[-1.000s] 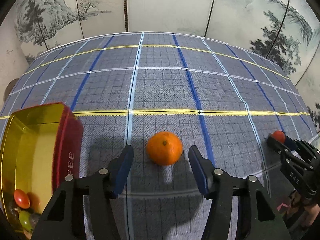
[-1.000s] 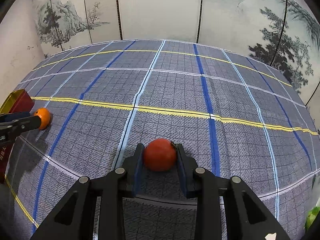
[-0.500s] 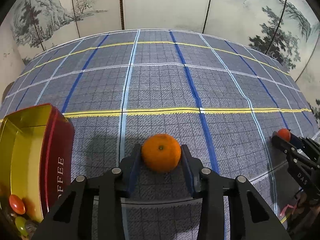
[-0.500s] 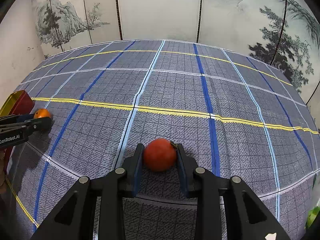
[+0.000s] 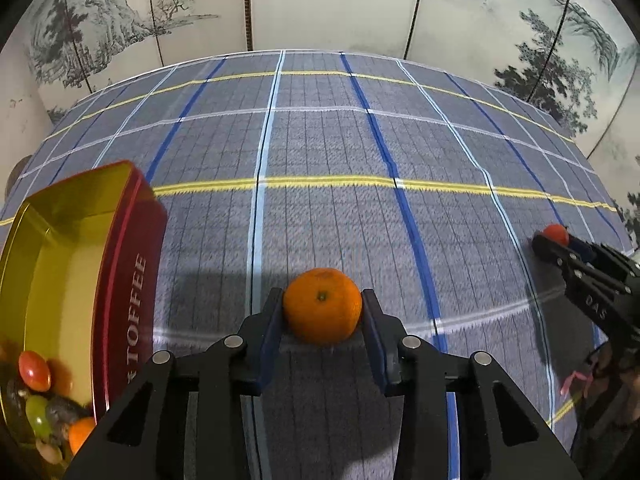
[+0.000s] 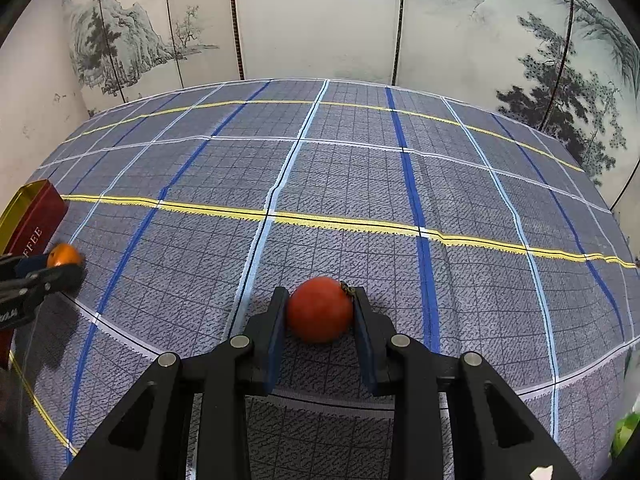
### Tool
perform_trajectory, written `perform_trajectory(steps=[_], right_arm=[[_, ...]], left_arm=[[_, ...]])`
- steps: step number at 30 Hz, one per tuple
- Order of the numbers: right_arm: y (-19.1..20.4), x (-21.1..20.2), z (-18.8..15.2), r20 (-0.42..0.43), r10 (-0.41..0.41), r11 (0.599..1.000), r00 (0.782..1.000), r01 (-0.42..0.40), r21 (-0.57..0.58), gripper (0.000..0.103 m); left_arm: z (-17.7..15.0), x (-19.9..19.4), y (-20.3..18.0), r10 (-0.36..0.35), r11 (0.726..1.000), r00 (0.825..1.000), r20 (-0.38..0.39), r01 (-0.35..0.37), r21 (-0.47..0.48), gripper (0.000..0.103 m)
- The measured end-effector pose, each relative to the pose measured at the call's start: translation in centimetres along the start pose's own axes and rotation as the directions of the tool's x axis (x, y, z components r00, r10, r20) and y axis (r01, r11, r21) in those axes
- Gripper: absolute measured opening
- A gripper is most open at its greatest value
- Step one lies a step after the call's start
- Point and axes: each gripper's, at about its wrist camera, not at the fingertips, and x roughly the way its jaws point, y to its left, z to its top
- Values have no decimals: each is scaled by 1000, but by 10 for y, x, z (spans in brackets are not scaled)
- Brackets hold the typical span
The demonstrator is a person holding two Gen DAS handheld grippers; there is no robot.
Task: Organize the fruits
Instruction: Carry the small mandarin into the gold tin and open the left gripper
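The left gripper (image 5: 322, 312) has just been closing on an orange (image 5: 322, 305), and both blue pads now press its sides — the fruit sits between the fingertips on the checked tablecloth (image 5: 320, 152). To that gripper's left, just beside it, stands an open red tin (image 5: 132, 280) with a gold inside, a few small fruits lying in its near corner. Well off to its right, the right gripper (image 6: 320, 312) is clamped on a red tomato (image 6: 320, 309) — its pads tight against both sides, the tomato resting on the cloth. A painted folding screen (image 6: 320, 20) stands beyond both.
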Motion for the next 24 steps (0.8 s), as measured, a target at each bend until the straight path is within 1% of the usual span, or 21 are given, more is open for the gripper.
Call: perform_trajectory(steps=[8, 17, 21, 24], right_arm=[[0, 0, 0, 0, -1, 1000, 1000, 1, -1, 29], [0, 0, 0, 0, -1, 1000, 1000, 1, -1, 29], [0, 0, 0, 0, -1, 1000, 1000, 1, -1, 29], [0, 0, 0, 0, -1, 1000, 1000, 1, 0, 29]], left_arm=[[-14, -21, -2, -11, 1000, 1000, 18, 11, 10, 39], [-22, -61, -3, -13, 1000, 998, 68, 12, 27, 39], [-22, -77, 4, -17, 1000, 997, 82, 17, 7, 39], [-22, -88, 14, 1, 1000, 996, 91, 0, -10, 39]])
